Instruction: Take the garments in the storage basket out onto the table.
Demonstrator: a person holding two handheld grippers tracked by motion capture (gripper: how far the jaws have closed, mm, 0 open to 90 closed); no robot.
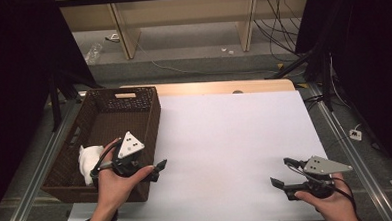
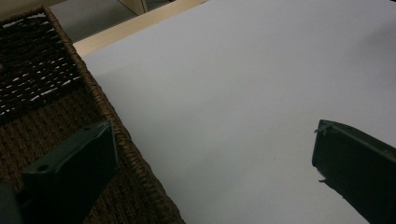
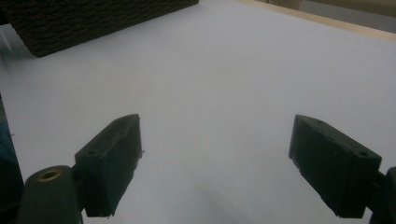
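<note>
White cloth [image 1: 88,160] sits bunched in the near left corner of the basket [image 1: 149,110], just left of the left claw [image 1: 154,171], which hangs wide open over the basket's right rim, empty. Right claw [image 1: 286,172], also open and empty, is way off to the right.

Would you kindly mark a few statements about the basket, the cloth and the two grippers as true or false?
1. The dark brown woven wicker basket stands at the table's left. True.
2. A crumpled white cloth lies inside the basket. True.
3. The left gripper is clamped on the cloth. False: its fingers are open and empty, one over the basket's rim.
4. The right gripper holds a red cup. False: it is open above the white table sheet.
</note>
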